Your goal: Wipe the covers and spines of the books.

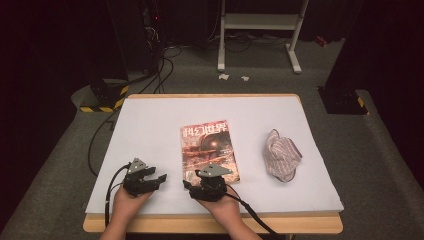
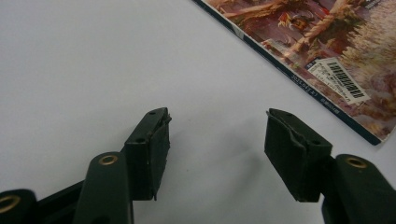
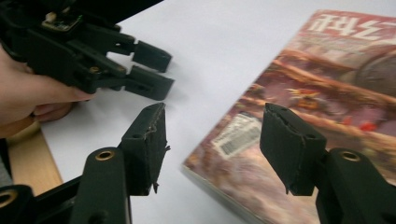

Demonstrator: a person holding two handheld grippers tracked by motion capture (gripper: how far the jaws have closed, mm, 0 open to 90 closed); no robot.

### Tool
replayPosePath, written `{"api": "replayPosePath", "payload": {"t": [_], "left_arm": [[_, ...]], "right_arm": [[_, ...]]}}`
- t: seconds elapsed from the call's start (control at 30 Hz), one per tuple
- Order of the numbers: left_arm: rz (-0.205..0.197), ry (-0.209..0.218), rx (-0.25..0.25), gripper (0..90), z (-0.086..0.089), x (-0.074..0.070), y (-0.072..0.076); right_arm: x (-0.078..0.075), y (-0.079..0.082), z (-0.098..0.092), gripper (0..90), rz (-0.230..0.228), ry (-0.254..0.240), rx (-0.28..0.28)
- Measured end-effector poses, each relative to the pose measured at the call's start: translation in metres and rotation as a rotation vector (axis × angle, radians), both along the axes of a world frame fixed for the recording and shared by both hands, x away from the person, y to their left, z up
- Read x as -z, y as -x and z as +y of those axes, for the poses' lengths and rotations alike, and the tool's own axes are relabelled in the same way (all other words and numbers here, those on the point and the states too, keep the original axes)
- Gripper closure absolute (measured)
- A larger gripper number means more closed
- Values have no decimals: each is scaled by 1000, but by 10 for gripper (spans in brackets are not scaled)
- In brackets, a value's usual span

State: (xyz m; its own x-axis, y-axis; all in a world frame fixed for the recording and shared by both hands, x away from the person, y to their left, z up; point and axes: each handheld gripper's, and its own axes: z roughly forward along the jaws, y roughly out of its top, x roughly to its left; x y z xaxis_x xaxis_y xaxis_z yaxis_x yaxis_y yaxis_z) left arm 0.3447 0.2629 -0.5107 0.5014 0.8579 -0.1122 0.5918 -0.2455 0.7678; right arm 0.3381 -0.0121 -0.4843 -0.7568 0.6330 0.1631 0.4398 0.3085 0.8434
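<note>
- Right gripper (image 1: 197, 176), matte black with worn rubbery pads, stands with its jaws apart over the near left corner of the magazine (image 1: 209, 148); nothing is pinched between them.
- Left gripper (image 1: 159, 179), of the same black make, is held wide apart over bare white sheet just left of the magazine, gripping nothing.
- The surface (image 1: 150, 130) is a wooden top under a smooth white sheet.
- The magazine is flat, glossy and rectangular, reddish-brown on its cover, with a white barcode label (image 3: 237, 135) near its corner, lying mid-surface.
- A crumpled striped cloth (image 1: 281, 155), soft and lumpy, rests well right of the magazine.
</note>
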Motion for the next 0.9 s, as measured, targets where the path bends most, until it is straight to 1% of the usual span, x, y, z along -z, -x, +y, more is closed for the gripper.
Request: {"api": "replayPosePath", "payload": {"t": [0.07,0.13,0.17,0.2,0.23,0.27,0.3,0.37,0.4,0.43,0.47,0.5,0.53,0.57,0.6,0.7,0.73,0.77,0.83,0.9], "left_arm": [[-9,-19,9,408,-2,-1,2],[-39,-61,22,409,-6,-2,6],[-48,-61,32,411,-9,-4,9],[-50,-48,41,411,-10,-6,10],[-55,-31,52,409,-13,-9,13],[-67,-20,64,408,-17,-13,15],[-75,-10,84,405,-21,-17,17],[-69,17,132,396,-33,-22,21],[-67,19,151,390,-41,-23,23],[-66,8,169,388,-48,-23,24],[-56,0,188,386,-56,-22,25],[-45,-10,210,379,-64,-21,26],[-43,-20,219,376,-70,-20,26],[-33,-49,232,376,-78,-18,26],[-26,-72,235,377,-84,-16,25],[-12,-144,229,391,-95,-9,23],[-9,-155,222,402,-97,-7,22],[-16,-153,216,406,-96,-7,22],[-25,-162,190,450,-94,-7,20],[-11,-142,197,459,-92,-7,17]], "right_arm": [[-4,-2,-9,403,-12,1,19],[-9,-4,-23,410,-32,12,48],[-11,-5,-31,413,-40,16,66],[-14,-6,-42,414,-52,24,91],[-16,-7,-49,415,-58,30,104],[-17,-7,-59,419,-66,37,125],[-18,-7,-68,421,-76,47,142],[-18,-5,-84,424,-92,70,173],[-16,-4,-92,426,-101,77,190],[-13,-2,-98,431,-105,79,212],[-10,-1,-103,435,-106,82,230],[-6,-1,-106,434,-92,97,226],[-3,-2,-108,439,-79,120,221],[0,-2,-109,444,-72,129,223],[3,-4,-111,444,-49,133,223],[8,-8,-114,457,-5,151,226],[10,-10,-114,461,8,162,223],[11,-11,-115,473,19,168,222],[13,-12,-115,492,46,174,219],[16,-13,-114,510,64,192,211]]}}
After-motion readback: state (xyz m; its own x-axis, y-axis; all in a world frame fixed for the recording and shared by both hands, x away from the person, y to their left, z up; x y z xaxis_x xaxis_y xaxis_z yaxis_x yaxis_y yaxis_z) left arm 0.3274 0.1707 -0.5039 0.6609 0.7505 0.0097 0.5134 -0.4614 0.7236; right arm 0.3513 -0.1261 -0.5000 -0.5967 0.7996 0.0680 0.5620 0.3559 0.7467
